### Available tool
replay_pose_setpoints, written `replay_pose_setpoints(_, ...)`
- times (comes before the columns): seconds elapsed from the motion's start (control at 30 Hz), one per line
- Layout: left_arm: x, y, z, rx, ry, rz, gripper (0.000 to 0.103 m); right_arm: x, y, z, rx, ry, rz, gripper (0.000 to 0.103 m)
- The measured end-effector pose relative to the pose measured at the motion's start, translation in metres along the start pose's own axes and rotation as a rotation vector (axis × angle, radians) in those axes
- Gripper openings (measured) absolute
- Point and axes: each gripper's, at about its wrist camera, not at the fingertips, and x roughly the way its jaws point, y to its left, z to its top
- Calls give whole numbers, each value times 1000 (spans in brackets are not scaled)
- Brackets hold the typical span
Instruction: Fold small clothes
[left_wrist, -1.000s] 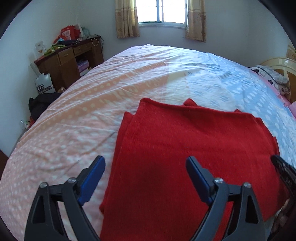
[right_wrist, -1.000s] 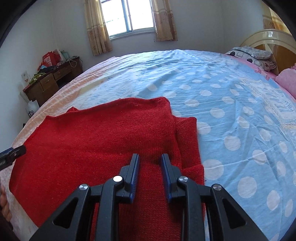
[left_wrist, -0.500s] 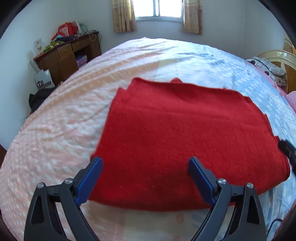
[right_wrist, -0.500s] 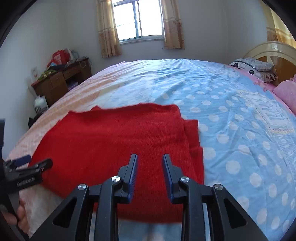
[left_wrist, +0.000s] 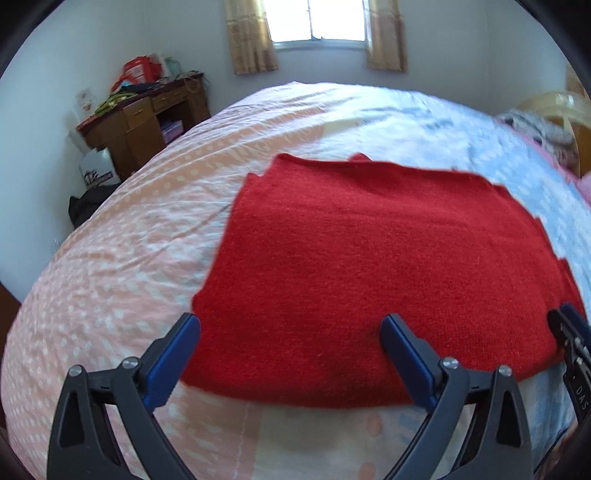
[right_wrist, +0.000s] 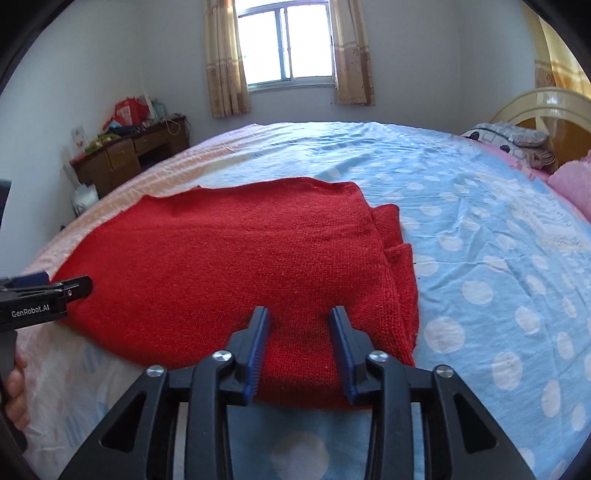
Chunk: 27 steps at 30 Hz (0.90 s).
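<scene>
A red knit garment (left_wrist: 369, 266) lies folded flat on the bed, also shown in the right wrist view (right_wrist: 236, 266). My left gripper (left_wrist: 291, 328) is wide open and empty, its fingertips just over the garment's near left edge. My right gripper (right_wrist: 300, 317) is open by a moderate gap and empty, over the garment's near right corner. The right gripper's tips (left_wrist: 569, 325) show at the right edge of the left wrist view. The left gripper (right_wrist: 55, 291) shows at the left of the right wrist view.
The bed sheet is peach with white spots on the left (left_wrist: 110, 266) and blue with white spots on the right (right_wrist: 498, 258). A wooden desk (left_wrist: 147, 114) with clutter stands by the far left wall. Pillows (right_wrist: 509, 140) and a headboard (right_wrist: 543, 107) are at the right.
Both grippers have pulled back toward the near edge of the bed, so the garment's near edge now shows. The right gripper has opened somewhat wider. The garment lies still.
</scene>
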Motion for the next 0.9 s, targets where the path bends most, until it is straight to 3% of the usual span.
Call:
replay_pose_setpoints(0.07,-4,17,-6,-95,-9,-25,101,0,0,-1,-3,-4,23,49)
replay_pose_setpoints(0.17,-2,55,-20,-311,6,-136,101,2,7,-2,-32,-3,11,54)
replay_pose_setpoints(0.27,4,77,-30,-458,0,-223,100,3,12,-2,-57,-4,-8,55)
replay_pose_setpoints(0.33,7,76,-29,-476,-17,-221,100,3,11,-2,-53,-6,-1,55)
replay_pose_setpoints(0.5,30,51,-6,-409,12,-227,100,3,4,-3,-22,-14,41,56)
replay_pose_setpoints(0.57,35,48,-3,-426,10,-217,101,2,2,-3,-16,-16,51,57)
replay_pose_setpoints(0.67,34,51,-5,-480,-16,-266,100,3,1,-3,-14,-18,57,57)
replay_pose_setpoints(0.77,36,54,-5,-480,-21,-284,84,3,2,-3,-15,-18,58,57)
replay_pose_setpoints(0.8,37,56,-4,-476,-20,-289,69,3,1,-3,-15,-19,57,57)
replay_pose_setpoints(0.83,38,57,-2,-471,-15,-303,48,3,1,-3,-16,-19,57,57)
replay_pose_setpoints(0.9,42,59,0,-470,4,-334,30,3,2,-3,-18,-16,54,57)
